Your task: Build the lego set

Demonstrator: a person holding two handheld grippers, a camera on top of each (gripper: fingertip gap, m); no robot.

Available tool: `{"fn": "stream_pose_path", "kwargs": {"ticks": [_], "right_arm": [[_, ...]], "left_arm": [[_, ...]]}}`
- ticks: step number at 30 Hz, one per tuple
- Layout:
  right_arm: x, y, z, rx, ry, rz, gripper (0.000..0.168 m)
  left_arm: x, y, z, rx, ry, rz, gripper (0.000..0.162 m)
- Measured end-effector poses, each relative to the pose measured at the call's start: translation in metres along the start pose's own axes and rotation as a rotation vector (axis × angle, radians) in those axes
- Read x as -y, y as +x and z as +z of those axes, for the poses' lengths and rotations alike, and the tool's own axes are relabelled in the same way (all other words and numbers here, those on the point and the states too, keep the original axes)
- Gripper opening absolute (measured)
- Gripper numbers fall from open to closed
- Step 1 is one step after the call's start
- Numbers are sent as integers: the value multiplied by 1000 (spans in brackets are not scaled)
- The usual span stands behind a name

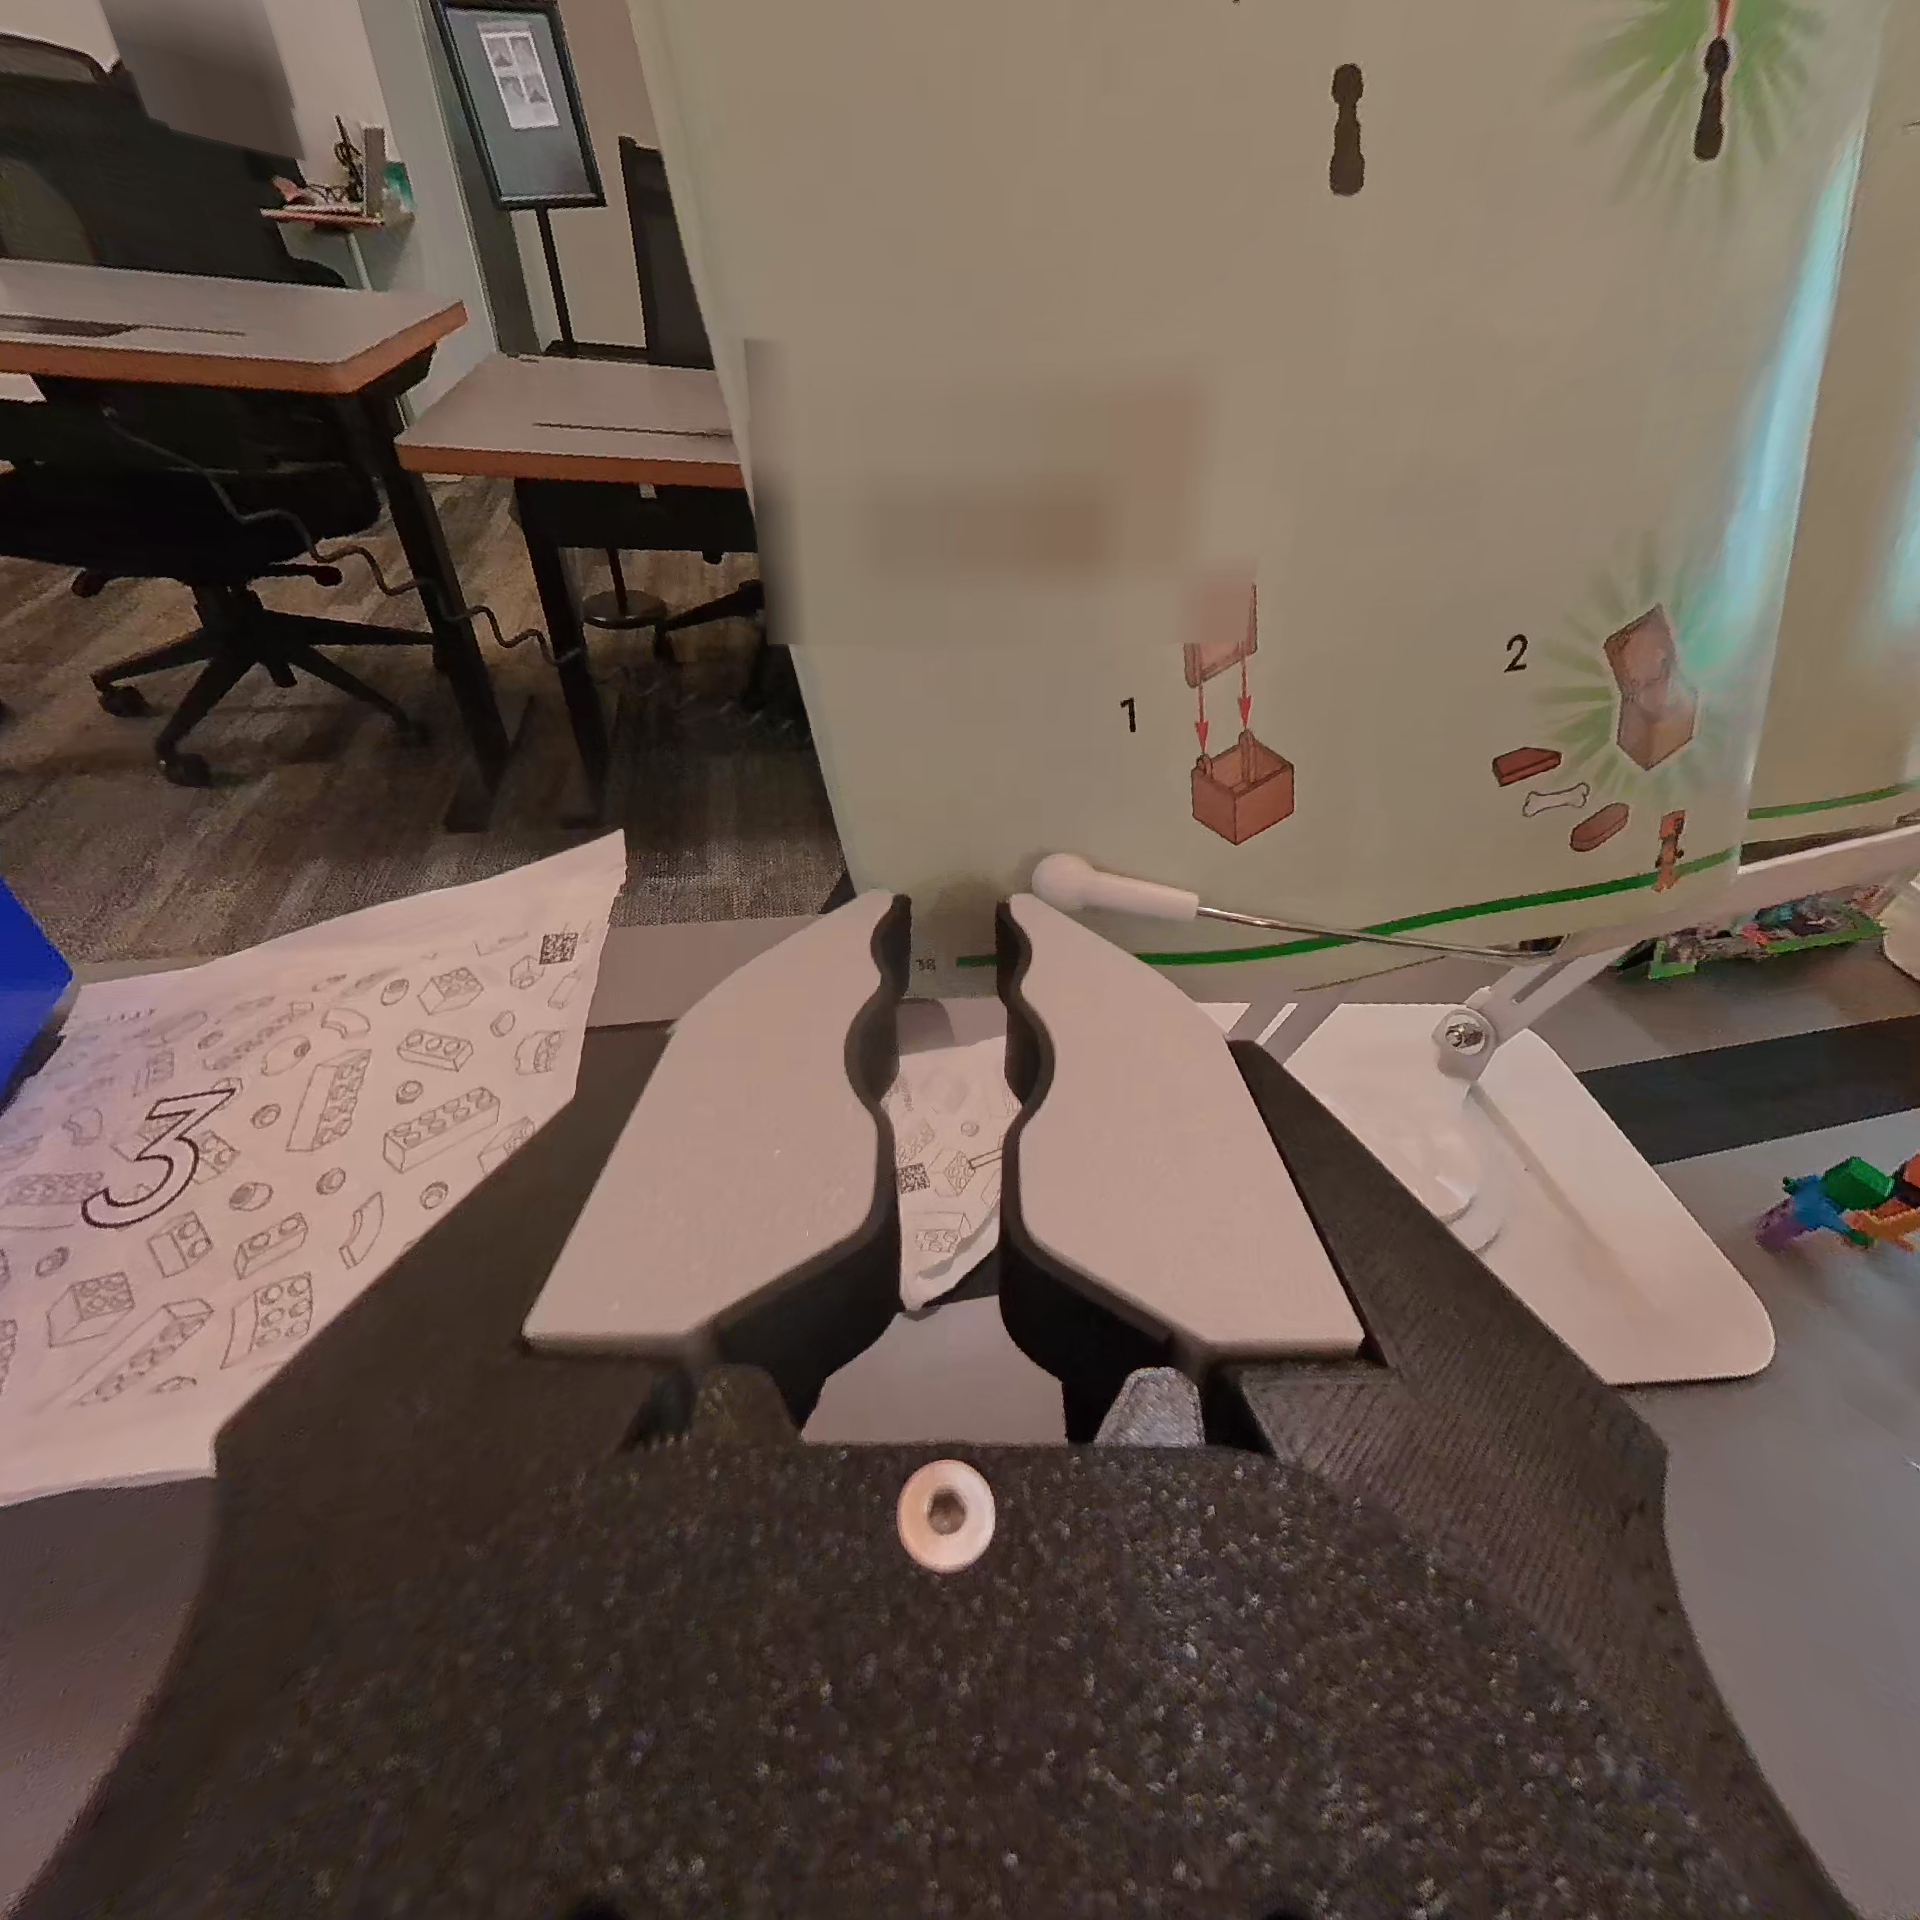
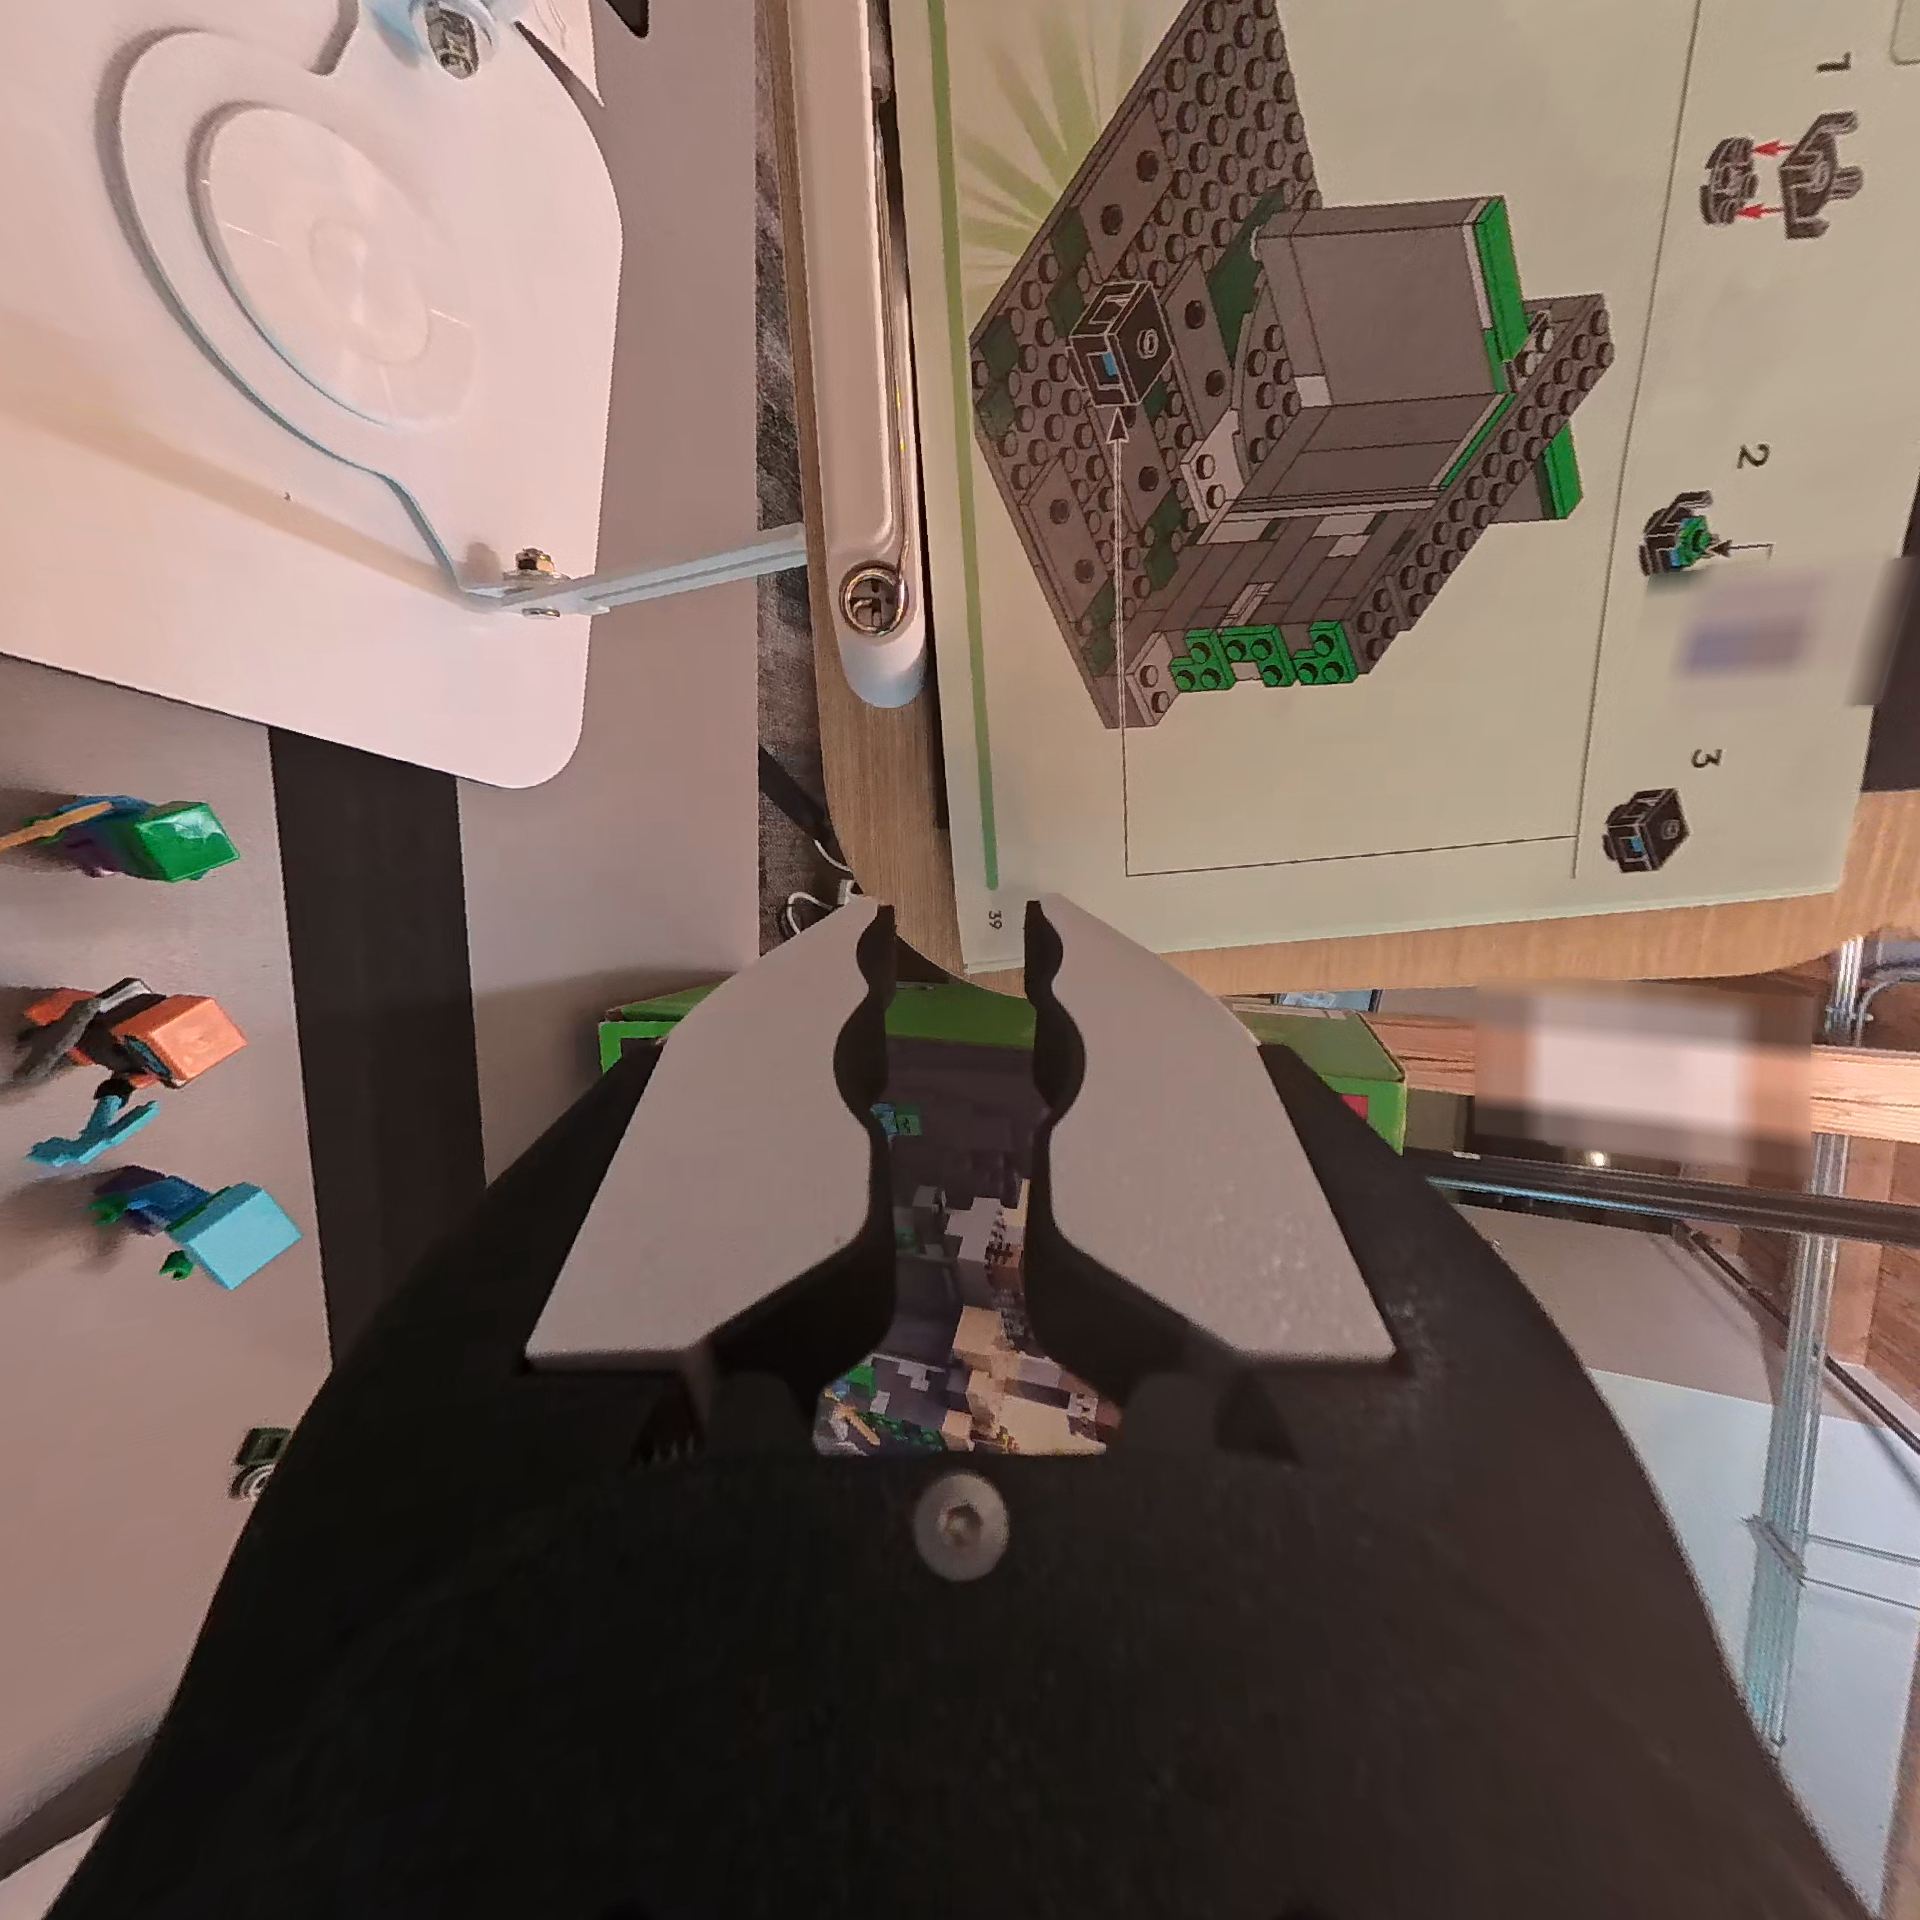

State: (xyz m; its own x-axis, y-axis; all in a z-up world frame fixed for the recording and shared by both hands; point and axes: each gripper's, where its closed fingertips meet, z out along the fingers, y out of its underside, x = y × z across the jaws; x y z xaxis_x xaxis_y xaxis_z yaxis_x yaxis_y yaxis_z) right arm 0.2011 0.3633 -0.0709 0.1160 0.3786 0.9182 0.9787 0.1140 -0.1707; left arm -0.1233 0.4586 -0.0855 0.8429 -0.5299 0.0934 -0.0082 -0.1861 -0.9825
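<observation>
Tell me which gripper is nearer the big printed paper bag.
Left. The left gripper hovers just right of the printed paper bag, a corner showing between its fingers. The right gripper faces the instruction booklet; the bag is absent from its view.

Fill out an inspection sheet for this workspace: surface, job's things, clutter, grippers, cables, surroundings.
Surface: grey table with a dark strip.
Job's things: instruction booklet propped open on a white stand; three small figures lying left of the strip; a small dark piece near them; set box under the right gripper; no main build in view.
Clutter: printed paper bag lying flat; blue object at the left edge.
Grippers: left gripper and right gripper both empty, narrowly open.
Cables: coiled cord under the far desks.
Surroundings: desks, office chair, sign stand.
</observation>
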Motion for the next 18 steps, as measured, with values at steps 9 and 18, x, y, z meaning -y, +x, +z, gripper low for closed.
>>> {"fn": "stream_pose_path", "kwargs": {"ticks": [9, 18], "right_arm": [[5, 9, -1, -19, 16, 15, 23], [8, 13, 5, -3, 5, -48, 26]], "left_arm": [[-3, -8, -6, 19, -4, -21, 17], [-8, 8, -45, 51, 64, 70, 16]]}}
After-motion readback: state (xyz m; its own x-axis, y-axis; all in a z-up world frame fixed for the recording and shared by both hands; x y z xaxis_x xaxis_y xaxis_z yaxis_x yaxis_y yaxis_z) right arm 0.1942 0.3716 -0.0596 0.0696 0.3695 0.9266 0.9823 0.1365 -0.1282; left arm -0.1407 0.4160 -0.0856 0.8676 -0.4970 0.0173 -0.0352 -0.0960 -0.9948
